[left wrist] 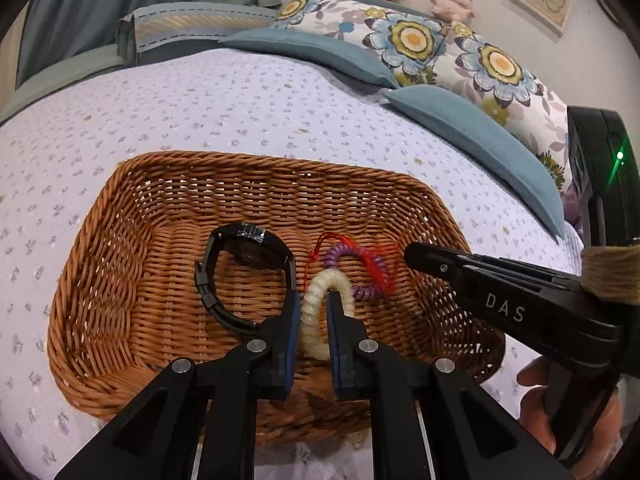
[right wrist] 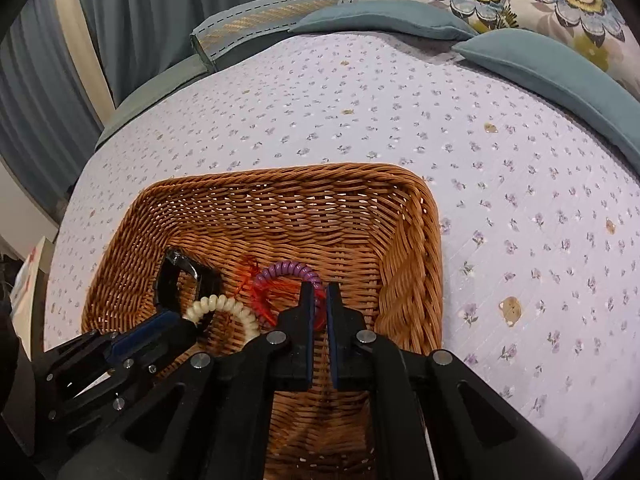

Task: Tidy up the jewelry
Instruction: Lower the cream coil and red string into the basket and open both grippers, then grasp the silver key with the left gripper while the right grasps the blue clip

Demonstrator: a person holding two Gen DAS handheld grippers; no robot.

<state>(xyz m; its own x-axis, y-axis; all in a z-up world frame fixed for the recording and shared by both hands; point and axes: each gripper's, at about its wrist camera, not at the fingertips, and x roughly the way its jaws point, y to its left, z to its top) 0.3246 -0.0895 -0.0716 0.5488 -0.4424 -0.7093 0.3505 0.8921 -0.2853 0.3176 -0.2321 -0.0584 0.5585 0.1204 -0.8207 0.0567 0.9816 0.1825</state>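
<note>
Left wrist: left tool (left wrist: 313, 316) clamps cream coil band (left wrist: 310, 312) over basket (left wrist: 120, 264); right tool (right wrist: 319, 304) nearly closed, empty

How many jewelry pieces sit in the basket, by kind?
Watch: 1
Coil bands: 3, cream, purple, red
Total: 4, all in the basket. The left gripper holds the cream one.
</note>
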